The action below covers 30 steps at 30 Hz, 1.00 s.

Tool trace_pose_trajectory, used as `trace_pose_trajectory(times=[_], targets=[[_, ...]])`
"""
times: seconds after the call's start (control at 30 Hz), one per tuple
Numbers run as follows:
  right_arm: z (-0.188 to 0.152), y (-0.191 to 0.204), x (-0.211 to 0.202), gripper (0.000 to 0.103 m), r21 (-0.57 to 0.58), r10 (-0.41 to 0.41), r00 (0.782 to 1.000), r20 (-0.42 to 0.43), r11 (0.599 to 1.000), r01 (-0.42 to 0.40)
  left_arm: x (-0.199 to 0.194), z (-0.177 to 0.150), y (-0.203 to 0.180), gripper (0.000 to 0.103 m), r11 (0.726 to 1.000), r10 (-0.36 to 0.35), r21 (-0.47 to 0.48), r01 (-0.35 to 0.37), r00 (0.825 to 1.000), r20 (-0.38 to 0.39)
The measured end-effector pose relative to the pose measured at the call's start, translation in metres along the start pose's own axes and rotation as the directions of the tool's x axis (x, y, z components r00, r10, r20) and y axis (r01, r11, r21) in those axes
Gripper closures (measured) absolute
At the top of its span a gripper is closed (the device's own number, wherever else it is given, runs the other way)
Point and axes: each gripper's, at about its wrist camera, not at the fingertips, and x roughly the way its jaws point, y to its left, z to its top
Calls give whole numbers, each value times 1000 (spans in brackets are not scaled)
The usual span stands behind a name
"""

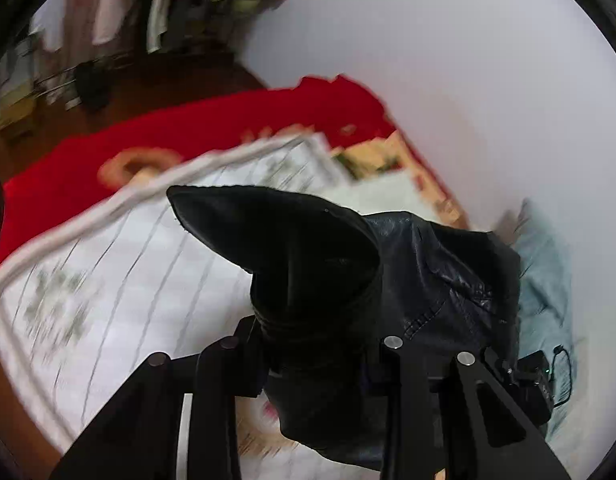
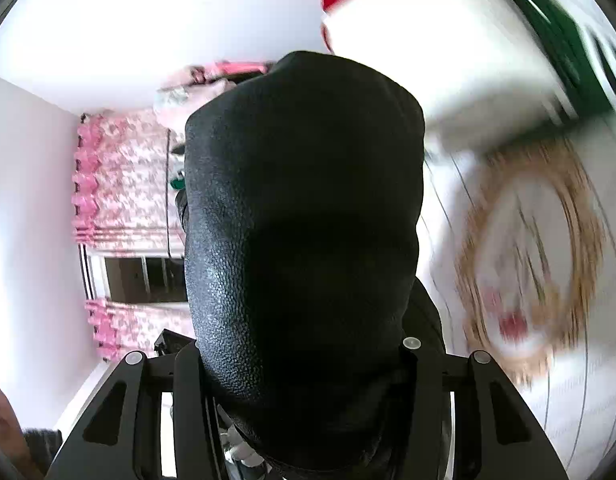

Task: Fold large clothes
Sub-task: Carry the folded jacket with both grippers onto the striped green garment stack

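the left gripper (image 1: 312, 344) is clamped on a bunched fold of a black leather jacket (image 1: 420, 264), lifted above a white patterned bedsheet (image 1: 127, 264) over a red blanket (image 1: 211, 120). the right gripper (image 2: 308, 360) pinches another part of the same jacket, which fills its view. to fold well, both grips should probably stay firm and level, keeping the heavy leather taut while lowering it flat.

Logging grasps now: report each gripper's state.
Left gripper: shut on the black leather jacket.
Right gripper: shut on the same jacket.
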Motion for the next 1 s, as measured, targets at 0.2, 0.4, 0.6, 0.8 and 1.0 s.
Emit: trace_pose_trajectory(times=[0.2, 0.4, 0.6, 0.8, 1.0], targets=[[129, 29, 11, 51, -7, 25, 996, 84, 1000, -25, 75, 91, -56, 74, 994, -78, 75, 75, 996, 39], [244, -21, 30, 51, 94, -47, 996, 69, 995, 40, 205, 111, -69, 74, 991, -25, 126, 36, 996, -83], [295, -74, 37, 41, 167, -166, 986, 23, 973, 160, 284, 94, -54, 64, 980, 47, 198, -5, 977, -209], [282, -45, 38, 19, 31, -480, 877, 16, 877, 480, 266, 97, -70, 48, 940, 140, 334, -73, 973, -181], [225, 19, 48, 3, -97, -830, 507, 230, 499, 861, 223, 87, -90, 8, 865, 235, 473, -169, 969, -84]])
